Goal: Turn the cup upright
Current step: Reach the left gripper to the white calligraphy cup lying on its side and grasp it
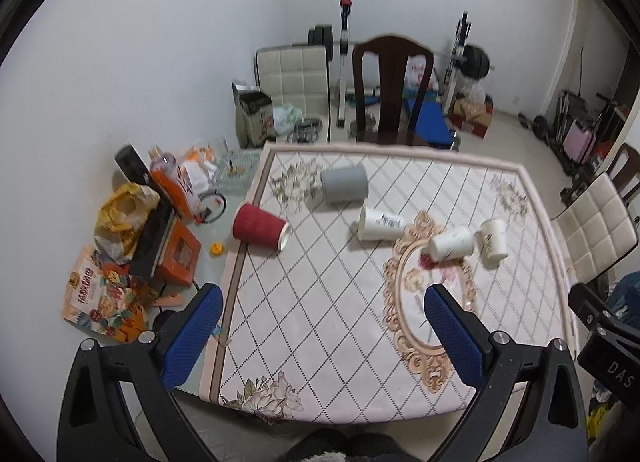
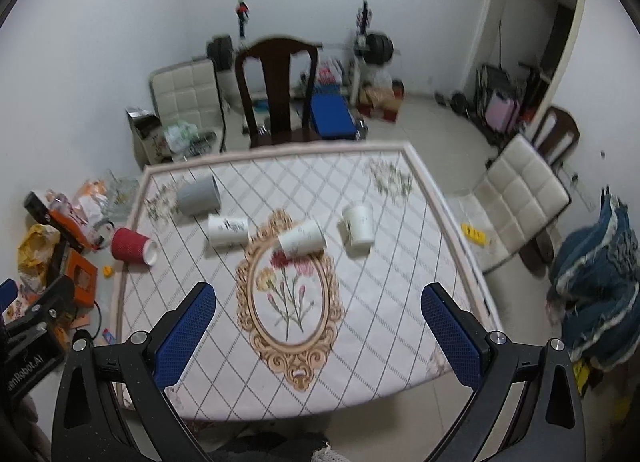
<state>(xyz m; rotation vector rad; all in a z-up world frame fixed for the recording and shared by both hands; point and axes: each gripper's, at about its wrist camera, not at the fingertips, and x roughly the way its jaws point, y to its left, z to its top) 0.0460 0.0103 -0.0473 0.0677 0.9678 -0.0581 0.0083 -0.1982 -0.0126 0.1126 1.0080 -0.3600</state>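
Five cups lay on their sides on the worktop (image 2: pixel 360 362), which was covered by a patterned cloth with a diamond grid and an oval flower frame (image 2: pixel 290 302) near its middle. The red cup (image 1: pixel 259 227) rested at the left edge of the cloth, its open mouth turned toward the middle of the worktop. The grey cup (image 1: pixel 345 184) lay further back, beside a printed flower corner. Three white cups followed toward the right: the first white cup (image 1: pixel 379 224) lay between the grey cup and the oval frame, the second white cup (image 1: pixel 451 244) rested on the frame's upper rim, and the third white cup (image 1: pixel 493 239) lay just beside it; from the left wrist view the two seemed to touch, though from the right wrist view they looked apart.

The left gripper (image 1: pixel 322 336) hovered above the near part of the worktop, its jaws wide apart and holding nothing. The right gripper (image 2: pixel 318 334) hung likewise over the near edge, jaws spread and bare, with the oval frame showing between its blue pads (image 2: pixel 186 336).

A dark wooden chair (image 2: pixel 276 90) stood at the far side of the worktop, and a cream padded chair (image 2: pixel 520 198) stood to the right. Boxes and bags (image 1: pixel 132 246) were heaped to the left of the cloth.
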